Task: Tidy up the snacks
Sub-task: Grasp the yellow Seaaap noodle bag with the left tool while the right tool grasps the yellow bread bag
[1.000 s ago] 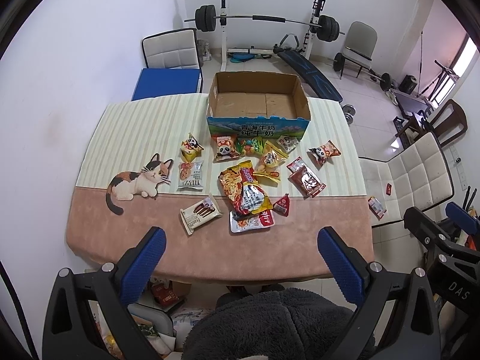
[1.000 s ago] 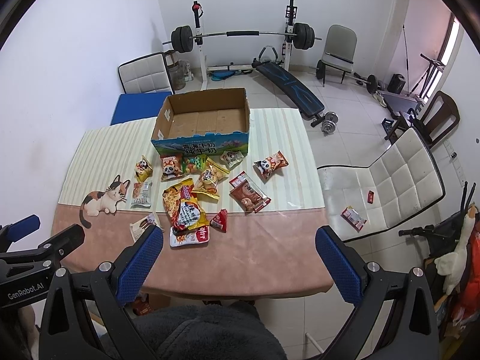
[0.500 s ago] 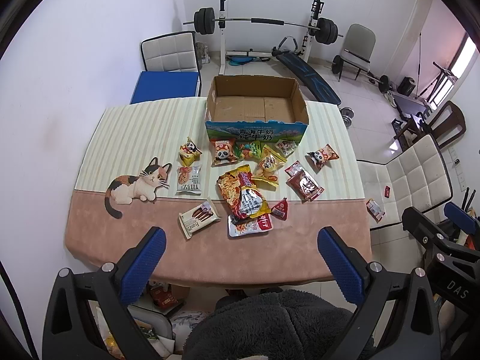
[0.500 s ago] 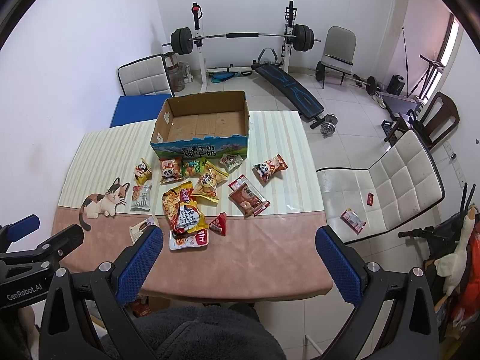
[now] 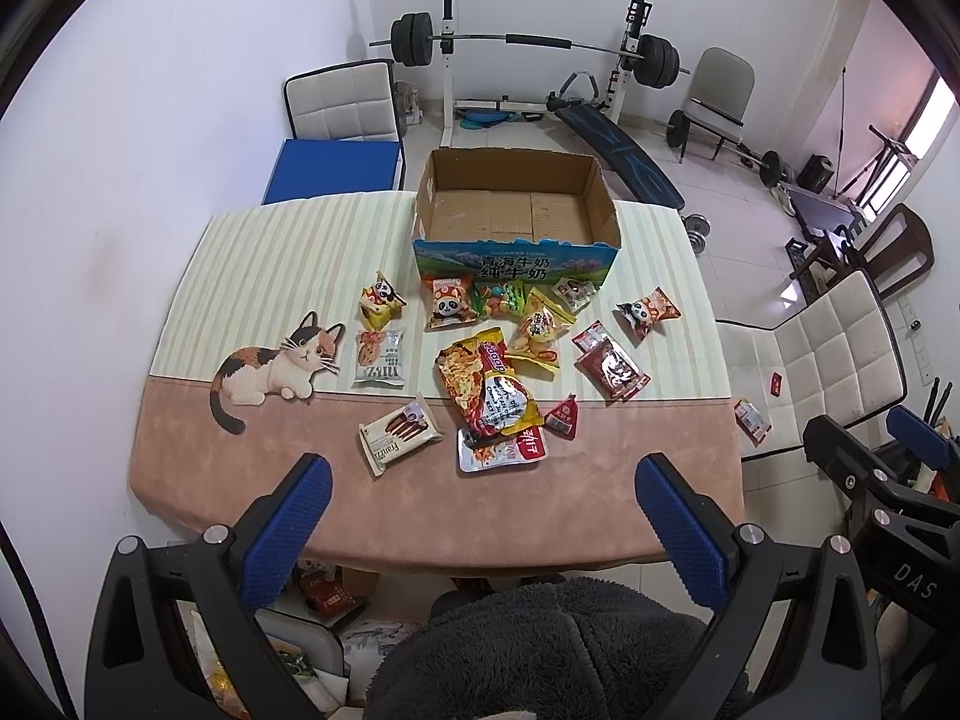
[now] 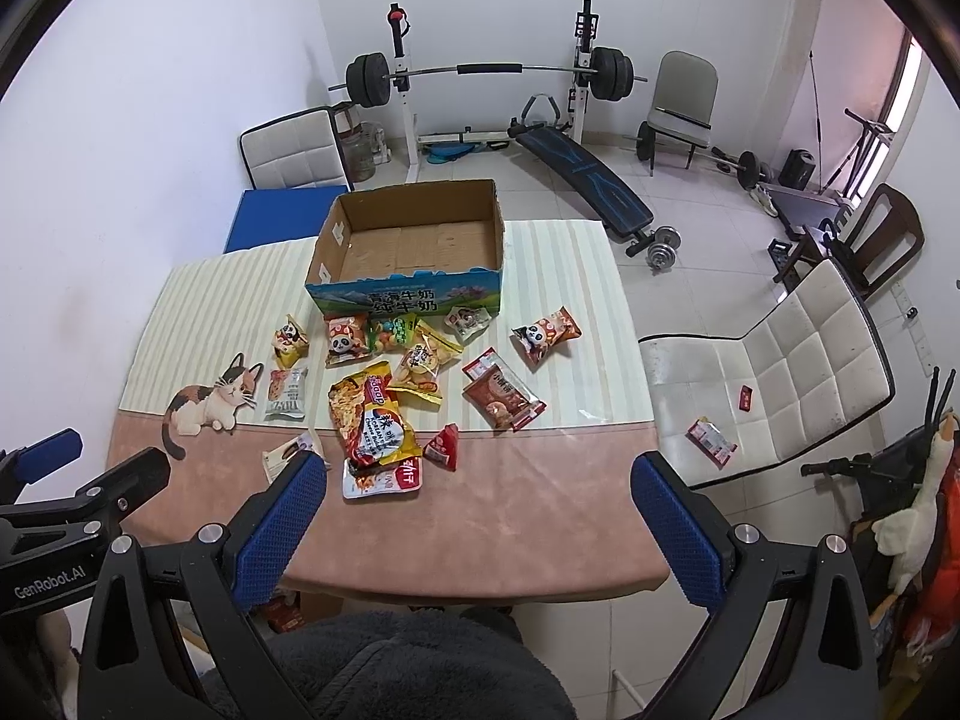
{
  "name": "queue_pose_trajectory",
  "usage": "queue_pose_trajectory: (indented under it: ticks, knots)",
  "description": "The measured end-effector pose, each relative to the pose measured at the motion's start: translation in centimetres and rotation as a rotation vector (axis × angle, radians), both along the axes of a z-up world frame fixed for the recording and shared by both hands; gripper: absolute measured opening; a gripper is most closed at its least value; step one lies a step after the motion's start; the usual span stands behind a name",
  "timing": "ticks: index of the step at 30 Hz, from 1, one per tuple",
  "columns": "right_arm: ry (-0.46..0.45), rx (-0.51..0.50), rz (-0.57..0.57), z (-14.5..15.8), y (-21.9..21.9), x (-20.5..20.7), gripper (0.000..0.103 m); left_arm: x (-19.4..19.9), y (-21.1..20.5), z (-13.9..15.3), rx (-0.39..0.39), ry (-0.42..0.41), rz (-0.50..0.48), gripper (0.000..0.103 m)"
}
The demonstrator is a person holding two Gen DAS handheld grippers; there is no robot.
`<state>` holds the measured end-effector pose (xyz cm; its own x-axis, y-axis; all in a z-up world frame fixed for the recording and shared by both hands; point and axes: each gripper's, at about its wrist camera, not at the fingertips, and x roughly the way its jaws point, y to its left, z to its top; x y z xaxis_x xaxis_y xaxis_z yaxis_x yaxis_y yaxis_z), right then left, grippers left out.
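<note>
An empty cardboard box (image 5: 516, 213) (image 6: 414, 246) with a blue printed front stands at the far side of the table (image 5: 420, 516). Several snack packets lie in front of it: a large orange noodle bag (image 5: 486, 387) (image 6: 372, 420), a brown wafer pack (image 5: 399, 432), a dark red pouch (image 5: 612, 363) (image 6: 501, 396), panda packets (image 5: 450, 303) (image 6: 546, 333). My left gripper (image 5: 480, 516) hangs open above the near table edge, holding nothing. My right gripper (image 6: 477, 510) is open too, at the near edge.
A white chair (image 6: 774, 372) stands right of the table with small packets on its seat. Another white chair (image 5: 342, 108) and a blue pad (image 5: 333, 171) are behind. A barbell rack (image 6: 486, 72) and bench fill the back. A dark fleece garment (image 5: 540, 648) is below.
Both grippers have drawn back and risen slightly, so the table looks a little farther away. The snacks and box have not moved. Both grippers stay open.
</note>
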<state>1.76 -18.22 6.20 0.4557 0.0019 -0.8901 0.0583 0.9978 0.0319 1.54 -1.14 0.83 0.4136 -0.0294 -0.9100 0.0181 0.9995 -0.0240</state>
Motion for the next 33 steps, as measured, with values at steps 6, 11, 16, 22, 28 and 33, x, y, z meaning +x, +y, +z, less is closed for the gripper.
queue_pose_trajectory:
  ticks: [6,11,16,22,28,33]
  knots:
    - [0.006,0.010,-0.002,-0.2,0.0,0.1,0.103,0.2,0.1,-0.1,-0.003,0.009,-0.001,0.103]
    - [0.028,0.068,-0.036,-2.4,-1.1,1.2,0.103,1.5,0.7,-2.0,-0.027,0.029,0.031,0.103]
    - [0.129,0.132,-0.079,-8.7,-2.4,5.2,0.103,5.8,2.8,-8.1,-0.080,0.151,0.128,0.103]
    - [0.284,0.154,-0.088,-18.5,-2.6,10.0,0.103,11.4,4.3,-17.6,-0.143,0.341,0.209,0.103]
    - [0.440,0.160,-0.077,-27.5,-2.9,14.0,0.103,16.2,4.2,-27.5,-0.275,0.531,0.286,0.103]
    - [0.497,0.164,-0.085,-32.5,-3.5,16.7,0.103,19.9,2.9,-34.6,-0.292,0.636,0.320,0.103]
